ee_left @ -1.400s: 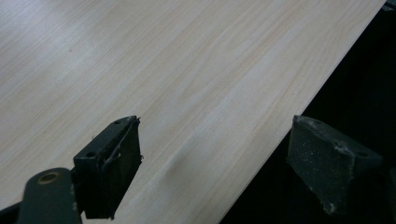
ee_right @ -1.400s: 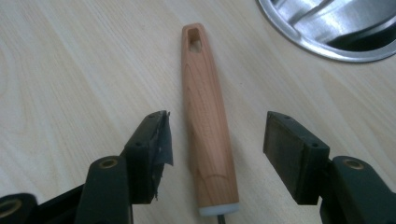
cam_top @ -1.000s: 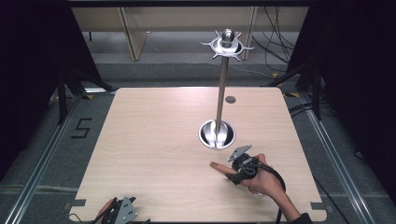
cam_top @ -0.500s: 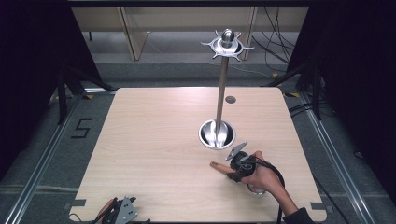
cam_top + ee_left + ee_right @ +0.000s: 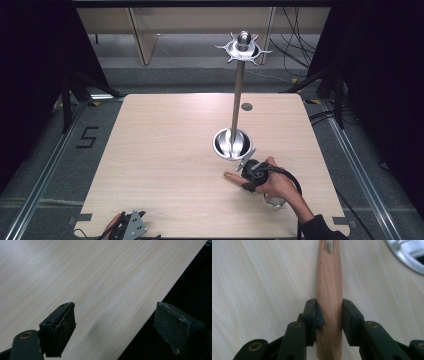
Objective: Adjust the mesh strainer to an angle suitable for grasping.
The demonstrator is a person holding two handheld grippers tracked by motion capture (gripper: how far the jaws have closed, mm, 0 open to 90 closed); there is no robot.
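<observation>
Clamping a slim, light-brown wooden handle (image 5: pixel 329 302) between its two black jaws, the right gripper (image 5: pixel 329 315) has just been closing, and its pads now press on both sides of the wood. The handle lies flat on the pale wood-grain worktop (image 5: pixel 165 150), runs straight away from the right gripper's camera, and has a slot-shaped hole cut through its far end. In the high view the right gripper (image 5: pixel 250 171) sits toward the near right part of the worktop, held in the person's right hand (image 5: pixel 280 187), with the tip of the wooden handle (image 5: pixel 231 175) poking out to its left. Just beyond it stands a shiny round metal base (image 5: pixel 232 144), from which a thin metal pole (image 5: pixel 237 100) rises to a spiked metal top piece (image 5: pixel 243 48); the rim of that base (image 5: pixel 407 255) shows at the upper right corner of the right gripper view, near the handle but apart from it. The left gripper (image 5: pixel 129 227) rests at the near left edge of the worktop; in its own view its jaws stand wide apart with nothing between them, one over the worktop and one past its edge.
</observation>
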